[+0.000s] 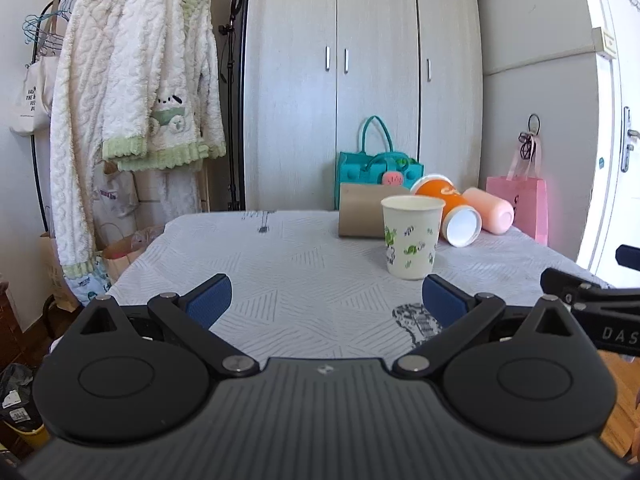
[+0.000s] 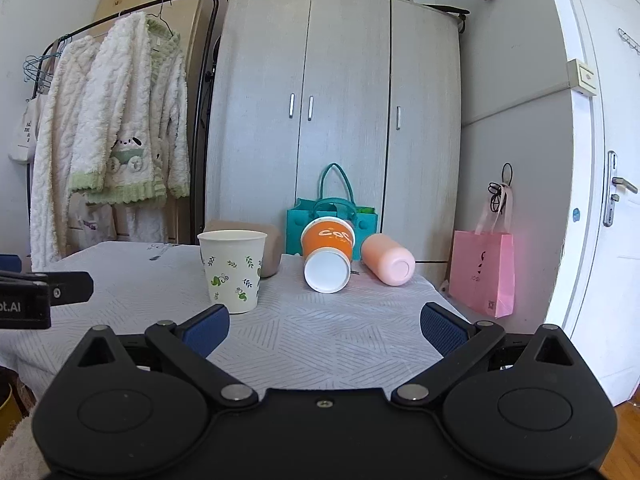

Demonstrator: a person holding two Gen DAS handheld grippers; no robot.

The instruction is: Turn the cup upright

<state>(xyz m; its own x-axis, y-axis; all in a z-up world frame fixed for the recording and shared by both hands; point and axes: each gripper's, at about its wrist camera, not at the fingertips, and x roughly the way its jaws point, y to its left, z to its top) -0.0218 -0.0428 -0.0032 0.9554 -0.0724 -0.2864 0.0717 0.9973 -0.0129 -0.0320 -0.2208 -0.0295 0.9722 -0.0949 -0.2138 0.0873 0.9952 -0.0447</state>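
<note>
Brown cup (image 2: pixel 269 249) half hidden (behind printed cup (image 2: pixel 233 270)).

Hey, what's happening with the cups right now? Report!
Left gripper and right gripper open, empty. Orange cup lying down. White cup upright, left of it.

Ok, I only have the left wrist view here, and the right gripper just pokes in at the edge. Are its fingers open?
Observer: Yes. In the right wrist view the right gripper has its fingers wide apart, with nothing between them.
Operator: What lies ahead of it?
Observer: The orange cup, on its side with its white base toward that camera, sits near the centre of that view.
Operator: And the white cup?
Observer: The white cup stands upright, left of centre, and shows a leaf print on that side.
</note>
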